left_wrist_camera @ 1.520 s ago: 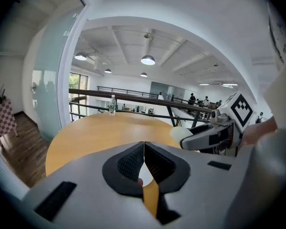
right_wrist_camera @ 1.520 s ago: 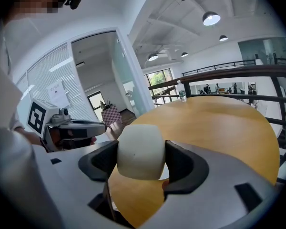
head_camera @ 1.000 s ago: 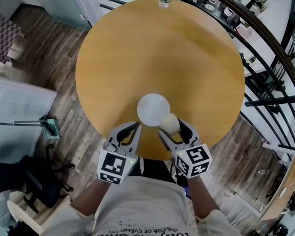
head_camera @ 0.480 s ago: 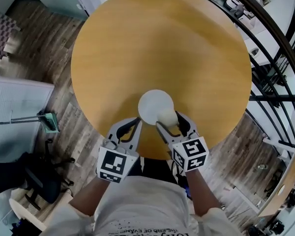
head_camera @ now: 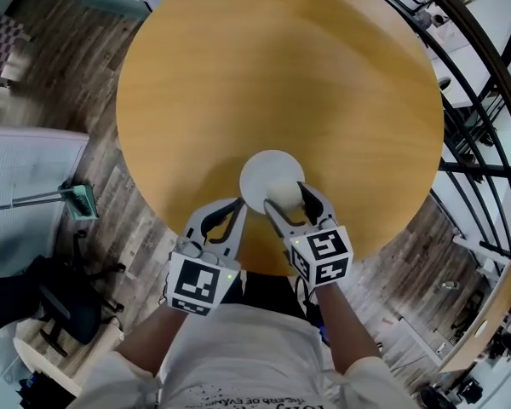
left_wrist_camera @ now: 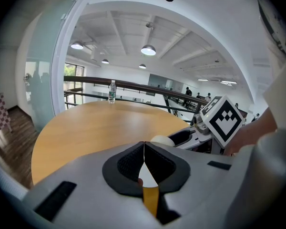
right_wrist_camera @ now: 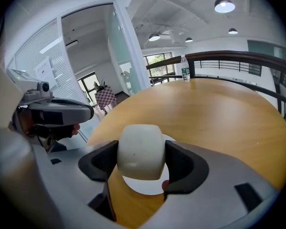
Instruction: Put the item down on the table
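While the right tool [head_camera: 287, 199] is clamped on the white cup [right_wrist_camera: 139, 150], poised over the white saucer [head_camera: 257, 170] on the round tabletop [head_camera: 238, 75], contact is unclear; release not yet done. Left tool [left_wrist_camera: 144, 149] jaws together, empty.

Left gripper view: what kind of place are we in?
Probably an open-plan office or lab, seemingly on an upper level: a round wooden table beside a railing, ceiling lamps and a glass wall at left.

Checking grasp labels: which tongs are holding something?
The right tongs, clamped on the white cup; the left tongs are shut with nothing between them.
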Demonstrator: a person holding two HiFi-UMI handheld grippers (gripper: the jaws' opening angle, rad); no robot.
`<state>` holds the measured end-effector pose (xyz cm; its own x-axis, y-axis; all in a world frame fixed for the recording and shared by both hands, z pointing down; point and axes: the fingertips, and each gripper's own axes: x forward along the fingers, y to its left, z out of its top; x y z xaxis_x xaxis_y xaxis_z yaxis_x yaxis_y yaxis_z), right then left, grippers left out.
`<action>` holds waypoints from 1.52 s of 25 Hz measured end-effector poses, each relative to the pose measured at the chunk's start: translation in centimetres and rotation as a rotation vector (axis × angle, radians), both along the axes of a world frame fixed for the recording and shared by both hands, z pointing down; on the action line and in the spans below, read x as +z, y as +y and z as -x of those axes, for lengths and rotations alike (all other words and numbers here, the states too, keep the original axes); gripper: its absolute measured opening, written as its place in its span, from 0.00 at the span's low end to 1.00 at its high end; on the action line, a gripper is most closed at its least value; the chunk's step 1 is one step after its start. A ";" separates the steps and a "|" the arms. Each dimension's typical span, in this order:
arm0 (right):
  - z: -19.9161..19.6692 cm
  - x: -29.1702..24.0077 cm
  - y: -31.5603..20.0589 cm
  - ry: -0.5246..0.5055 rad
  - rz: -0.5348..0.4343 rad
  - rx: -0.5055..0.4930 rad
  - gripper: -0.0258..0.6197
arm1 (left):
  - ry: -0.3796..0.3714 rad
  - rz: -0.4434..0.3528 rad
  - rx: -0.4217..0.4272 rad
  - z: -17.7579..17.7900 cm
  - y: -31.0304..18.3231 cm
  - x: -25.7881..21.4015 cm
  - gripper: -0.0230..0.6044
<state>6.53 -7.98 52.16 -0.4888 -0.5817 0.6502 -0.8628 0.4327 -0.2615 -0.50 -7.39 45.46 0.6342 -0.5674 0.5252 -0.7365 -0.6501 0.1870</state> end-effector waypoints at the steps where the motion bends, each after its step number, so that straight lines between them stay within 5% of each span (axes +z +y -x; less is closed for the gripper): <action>1: 0.0 0.3 -0.2 0.005 0.002 -0.002 0.53 | 0.001 0.001 0.001 -0.1 -0.2 0.1 0.08; 38: 0.6 8.0 -1.4 0.193 0.093 -0.075 0.53 | -0.001 0.065 -0.021 1.3 -0.7 3.2 0.08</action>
